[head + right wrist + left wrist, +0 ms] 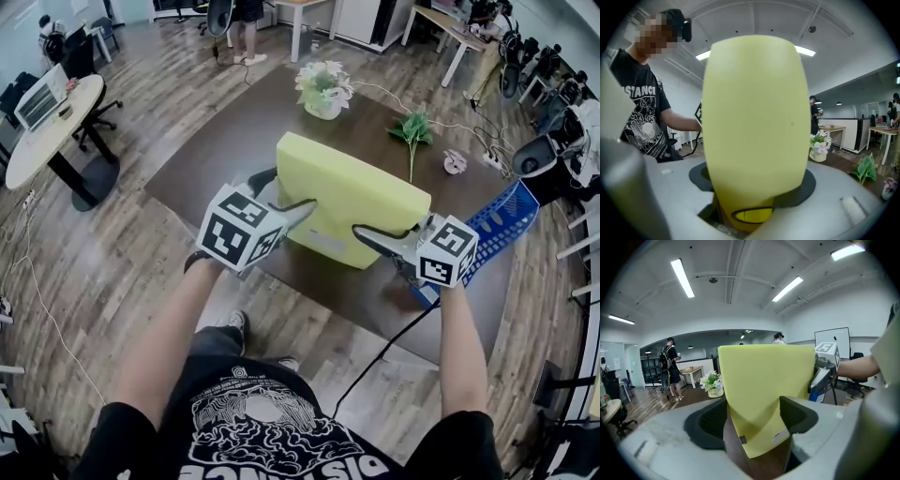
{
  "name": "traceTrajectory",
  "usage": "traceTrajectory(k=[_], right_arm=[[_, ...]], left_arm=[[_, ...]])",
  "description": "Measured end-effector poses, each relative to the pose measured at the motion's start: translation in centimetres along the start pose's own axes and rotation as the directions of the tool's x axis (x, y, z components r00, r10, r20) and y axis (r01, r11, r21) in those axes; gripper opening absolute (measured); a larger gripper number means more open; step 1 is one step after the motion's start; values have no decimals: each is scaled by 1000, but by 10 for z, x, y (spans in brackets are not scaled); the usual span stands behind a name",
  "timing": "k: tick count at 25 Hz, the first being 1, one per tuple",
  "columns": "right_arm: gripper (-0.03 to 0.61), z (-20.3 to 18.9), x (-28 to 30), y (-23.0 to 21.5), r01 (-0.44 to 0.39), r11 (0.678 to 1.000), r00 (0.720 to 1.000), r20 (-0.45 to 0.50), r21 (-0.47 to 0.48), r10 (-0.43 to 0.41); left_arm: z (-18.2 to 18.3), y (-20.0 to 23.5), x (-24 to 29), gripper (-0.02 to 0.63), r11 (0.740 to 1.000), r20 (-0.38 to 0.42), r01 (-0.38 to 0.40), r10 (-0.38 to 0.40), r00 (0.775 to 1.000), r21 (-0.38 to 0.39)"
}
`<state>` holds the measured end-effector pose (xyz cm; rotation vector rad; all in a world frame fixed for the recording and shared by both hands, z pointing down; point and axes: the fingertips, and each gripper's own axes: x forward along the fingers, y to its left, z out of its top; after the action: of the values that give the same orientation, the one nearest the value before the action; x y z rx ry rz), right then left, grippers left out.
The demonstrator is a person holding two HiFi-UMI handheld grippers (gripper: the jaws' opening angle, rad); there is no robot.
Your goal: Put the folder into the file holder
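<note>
A: so where's the folder (352, 202) at? in the file holder (497, 220) yet?

B: nope, not in. The yellow folder is up in front of the person, over the near part of the dark brown table (206, 141), pinched from both sides. The blue file holder sits at the table's right edge, just beside the right gripper (380, 239).

A: both tongs actually on it?

B: yeah. The left gripper (286, 194) is clamped on the folder's lower left corner. In the left gripper view that corner sits right between the two dark pads, with tabletop showing under it. The right gripper is closed on the lower right end. In the right gripper view the rounded yellow spine fills the gap between the jaws, with the pads against both sides.

A: anything else on the table?

B: a white pot of flowers (324, 89) at the far side and a loose green sprig (412, 131) to its right. There's also a small pinkish thing (455, 161) near that, can't tell what it is. All of it is well apart from the folder.
</note>
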<state>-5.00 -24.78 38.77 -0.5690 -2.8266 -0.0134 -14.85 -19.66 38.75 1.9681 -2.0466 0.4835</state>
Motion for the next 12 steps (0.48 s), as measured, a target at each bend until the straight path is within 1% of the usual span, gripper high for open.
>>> traceTrajectory(k=[7,12], right_arm=[[261,1,-1,-4,77,997,997,20,-6,-77],[242,1,-5,-4,119,993,993,28,-3,-119]], left_arm=[[0,0,0,368,1000,4,8,-8,1000,1],[1,-1,0,368,1000,2,19,-19,1000,2]])
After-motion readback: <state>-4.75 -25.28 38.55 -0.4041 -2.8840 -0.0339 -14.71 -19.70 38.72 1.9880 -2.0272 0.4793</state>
